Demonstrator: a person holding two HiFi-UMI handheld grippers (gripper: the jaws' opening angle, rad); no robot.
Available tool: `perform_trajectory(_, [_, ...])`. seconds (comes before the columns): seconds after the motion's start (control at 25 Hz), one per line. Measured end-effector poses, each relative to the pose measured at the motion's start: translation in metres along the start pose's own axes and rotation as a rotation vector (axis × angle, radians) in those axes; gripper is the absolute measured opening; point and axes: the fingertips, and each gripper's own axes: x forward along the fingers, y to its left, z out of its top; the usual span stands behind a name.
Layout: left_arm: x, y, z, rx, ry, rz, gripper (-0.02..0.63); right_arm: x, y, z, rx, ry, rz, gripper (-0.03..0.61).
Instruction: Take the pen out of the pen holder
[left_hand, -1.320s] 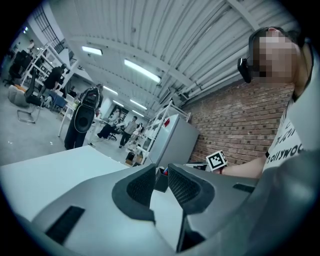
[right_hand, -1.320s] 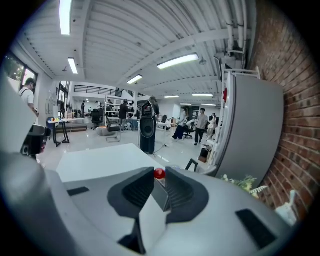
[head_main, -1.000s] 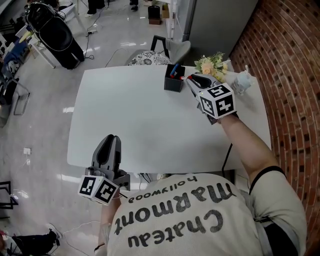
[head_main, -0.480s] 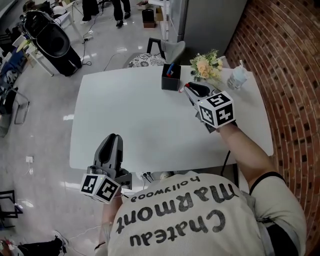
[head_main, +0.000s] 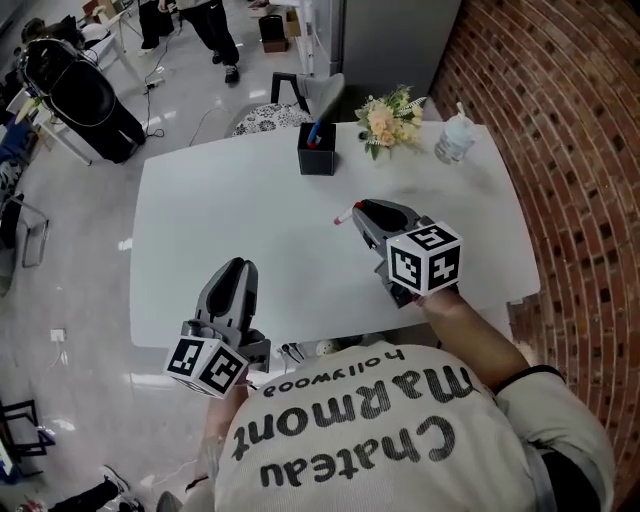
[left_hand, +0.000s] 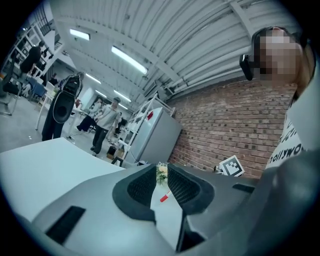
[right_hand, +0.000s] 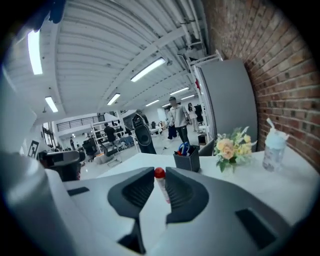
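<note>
Pen: we see it clamped between right gripper jaws, red cap out.
Left gripper: we see a narrow gap, empty.

Left gripper ajar, right gripper clamped.

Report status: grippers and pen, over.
Right gripper shut on pen, clear of pen holder, over table. Left gripper jaws narrowly apart, empty, near table edge. Nothing in the way.
</note>
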Motion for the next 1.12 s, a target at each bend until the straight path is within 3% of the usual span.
perform_trajectory(0.16, [0.018, -0.011, -0.007, 0.012, 0.017, 0.013, 0.045, -0.018, -0.003, -0.002, 0.135, -0.032, 0.020, 0.072])
perform_trajectory(0.36, [0.037, -0.022, -0.015, 0.002, 0.013, 0.060, 0.018, -0.033, -0.012, 0.010, 0.203, -0.088, 0.056, 0.074])
perform_trajectory(0.72, [0.063, -0.070, -0.027, 0.005, 0.019, 0.082, 0.011, -0.056, -0.036, 0.026, 0.179, -0.122, 0.125, 0.074])
perform_trajectory(1.12, [0.066, -0.090, -0.027, 0.014, -0.001, 0.112, 0.011, -0.068, -0.042, 0.028, 0.105, -0.099, 0.171, 0.074])
